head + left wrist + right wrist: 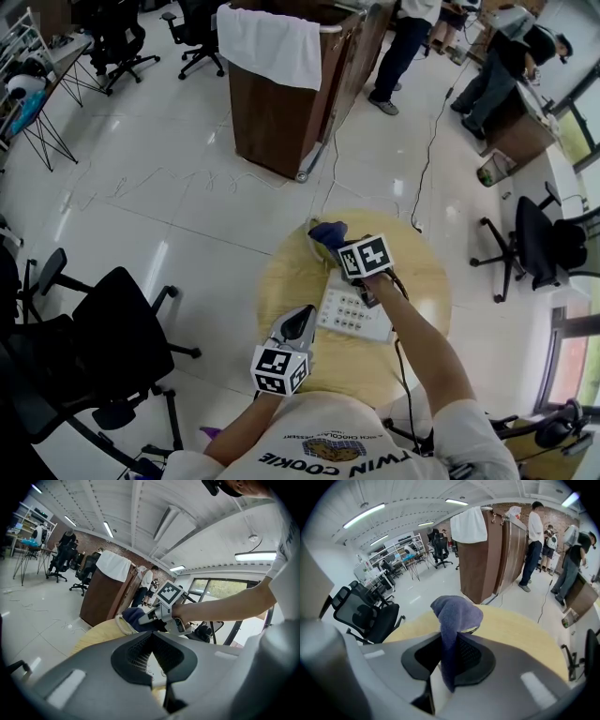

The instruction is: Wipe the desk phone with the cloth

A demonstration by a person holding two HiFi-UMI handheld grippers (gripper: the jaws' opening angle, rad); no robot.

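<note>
Left hand-held gripper (300, 321) sits closest to the person, over the near side of the round table (281, 281). Its jaws are together with nothing between them. The tips lie just beside the near left corner of the desk phone (356, 317); contact with the housing cannot be confirmed.

The phone lies keypad-up near the middle of the table. The right hand-held gripper (336, 246) is clamped on the blue cloth (326, 232), which stands out past the jaws as a bunched fold. The cloth is at the far end of the phone, next to the coiled cord (121, 626). Whether it rests on the phone cannot be told.

Probable faults from this position:

- Phone slides. Nothing visibly pins the phone, so drag from a wiping stroke could push it across the smooth table top. The left hand-held gripper is placed to brace it, but does not appear to do so yet.
- Cloth pulls free. Only a narrow fold is pinched, and friction on a long stroke could draw it out of the jaws.
- Cord snag. A stroke past the far end could catch the coils and tug the handset.
- Hard contact. If the fold collapses, the bare jaw tips could scrape the housing or press keys.
</note>
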